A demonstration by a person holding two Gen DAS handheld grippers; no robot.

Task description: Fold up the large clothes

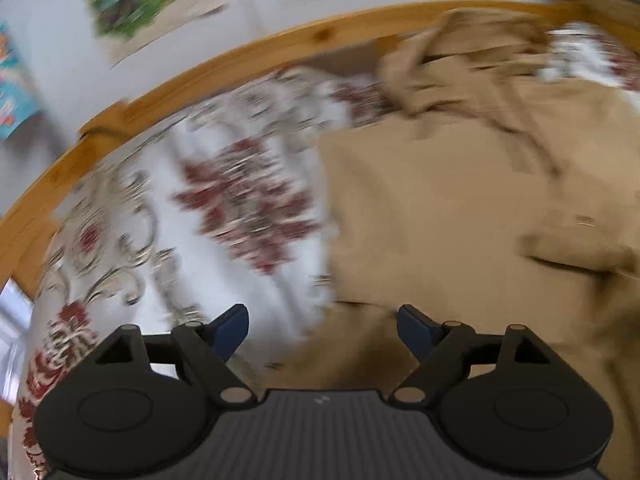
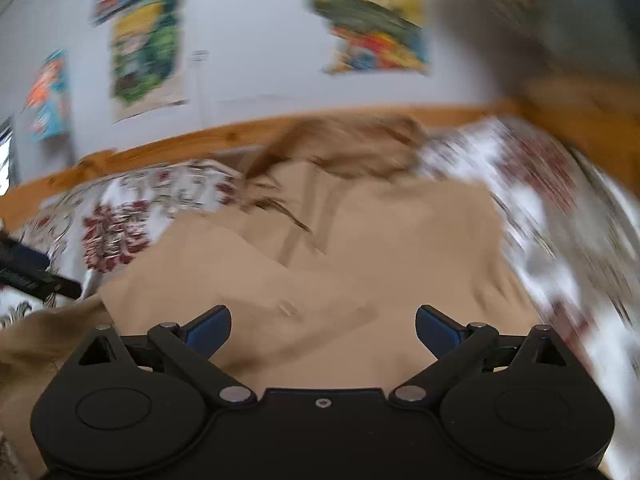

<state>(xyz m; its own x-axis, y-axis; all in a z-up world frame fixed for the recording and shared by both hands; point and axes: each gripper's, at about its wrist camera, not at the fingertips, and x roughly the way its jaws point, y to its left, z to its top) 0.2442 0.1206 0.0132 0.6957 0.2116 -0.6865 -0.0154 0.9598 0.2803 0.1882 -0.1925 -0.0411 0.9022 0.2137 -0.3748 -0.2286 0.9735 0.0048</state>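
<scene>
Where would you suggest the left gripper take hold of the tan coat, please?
Probably the coat's straight left edge, approached from the bedspread side. That edge lies flat and exposed, so the open left gripper could slide one finger under it.

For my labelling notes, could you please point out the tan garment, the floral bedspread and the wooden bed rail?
tan garment (image 2: 400, 248): right wrist view, flat middle panel.
floral bedspread (image 1: 248, 200): left wrist view, red flower motif.
wooden bed rail (image 1: 256, 56): left wrist view, top edge.
</scene>
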